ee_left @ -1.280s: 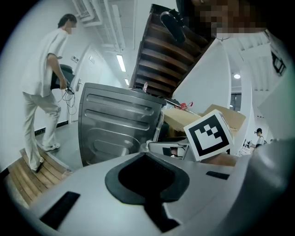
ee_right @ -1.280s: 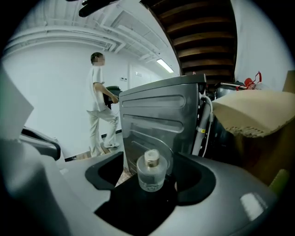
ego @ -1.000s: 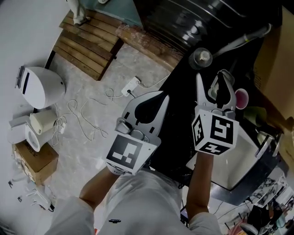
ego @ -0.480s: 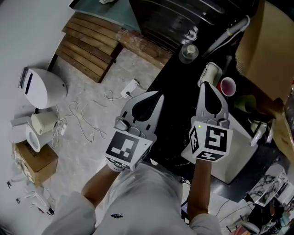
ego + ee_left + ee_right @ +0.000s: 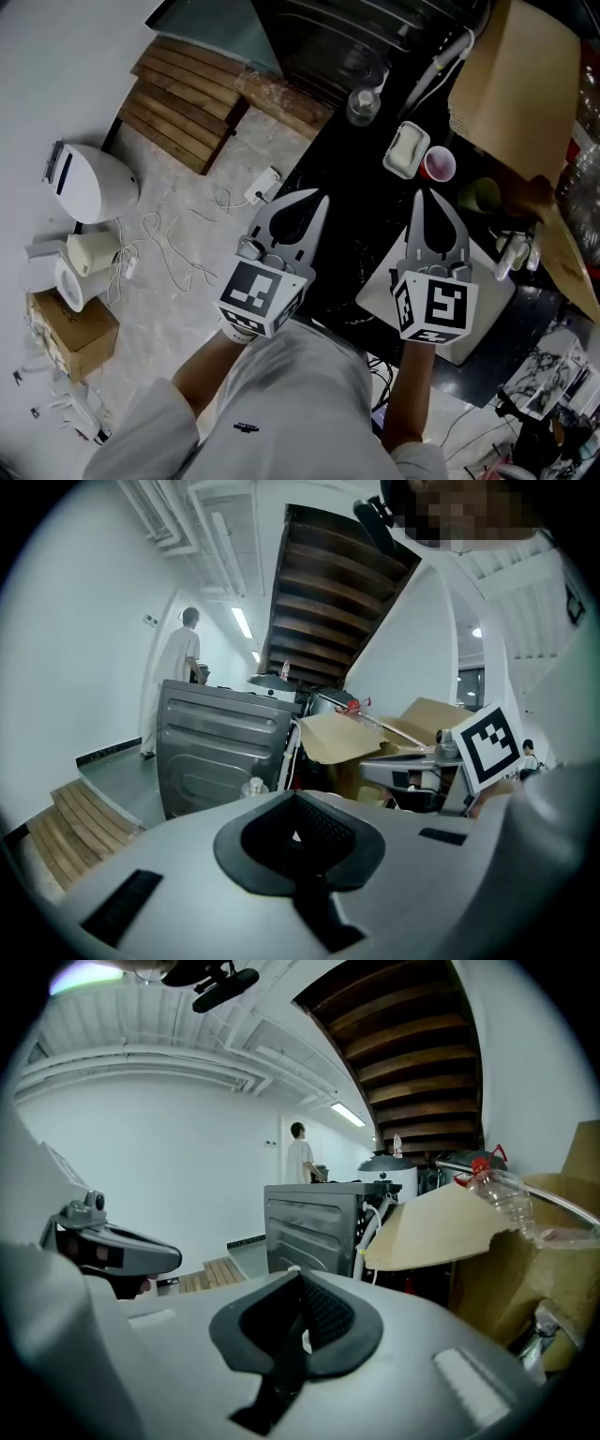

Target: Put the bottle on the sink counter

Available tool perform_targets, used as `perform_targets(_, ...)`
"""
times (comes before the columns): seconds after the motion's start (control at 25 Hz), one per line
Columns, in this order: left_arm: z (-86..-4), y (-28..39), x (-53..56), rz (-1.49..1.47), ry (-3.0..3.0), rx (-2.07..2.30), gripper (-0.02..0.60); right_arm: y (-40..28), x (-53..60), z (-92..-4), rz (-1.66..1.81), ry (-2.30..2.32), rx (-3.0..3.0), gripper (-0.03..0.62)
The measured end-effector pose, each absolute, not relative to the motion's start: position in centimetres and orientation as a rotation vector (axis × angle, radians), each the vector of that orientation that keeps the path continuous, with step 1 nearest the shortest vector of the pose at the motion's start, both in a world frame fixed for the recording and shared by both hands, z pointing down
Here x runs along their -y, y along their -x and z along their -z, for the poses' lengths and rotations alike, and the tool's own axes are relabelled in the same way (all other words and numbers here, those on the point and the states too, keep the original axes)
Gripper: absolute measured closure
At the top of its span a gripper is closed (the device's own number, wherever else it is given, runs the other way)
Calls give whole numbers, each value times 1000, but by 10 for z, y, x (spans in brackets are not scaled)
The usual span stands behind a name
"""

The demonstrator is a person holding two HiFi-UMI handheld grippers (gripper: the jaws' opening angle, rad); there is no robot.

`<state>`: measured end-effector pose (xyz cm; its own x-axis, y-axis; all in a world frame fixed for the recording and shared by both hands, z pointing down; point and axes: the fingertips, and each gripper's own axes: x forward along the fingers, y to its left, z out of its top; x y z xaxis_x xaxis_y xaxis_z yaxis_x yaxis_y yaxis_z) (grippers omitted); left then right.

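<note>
A white squarish container (image 5: 406, 150) with a cream top, seen from above, stands on the black counter (image 5: 361, 202) beside a pink cup (image 5: 438, 165). My right gripper (image 5: 427, 194) is a short way nearer me than it. Its jaws are shut with nothing between them, as the right gripper view (image 5: 302, 1312) also shows. My left gripper (image 5: 317, 197) hovers over the counter's left edge, shut and empty, and looks the same in its own view (image 5: 295, 836). A clear plastic bottle (image 5: 502, 1192) with a red cap lies on top of the cardboard.
A glass jar (image 5: 364, 105), a green cup (image 5: 479, 195) and a big cardboard box (image 5: 511, 84) crowd the far counter. A white sink (image 5: 469, 323) lies under my right hand. A grey washing machine (image 5: 220, 752) stands beyond. Cables and a white appliance (image 5: 89, 183) lie on the floor.
The right gripper's jaws have closed from wide open and drawn back toward me from the white container, which stays on the counter. The left gripper has barely moved.
</note>
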<state>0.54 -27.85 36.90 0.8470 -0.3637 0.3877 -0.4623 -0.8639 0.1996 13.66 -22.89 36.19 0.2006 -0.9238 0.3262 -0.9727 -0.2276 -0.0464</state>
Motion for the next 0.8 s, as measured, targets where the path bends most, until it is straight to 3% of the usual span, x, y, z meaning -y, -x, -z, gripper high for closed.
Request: perform_targets(0.8, -315, -63, 198, -438, -2829, 472, 575, -184, 83, -290, -281, -2463, 1669, 583)
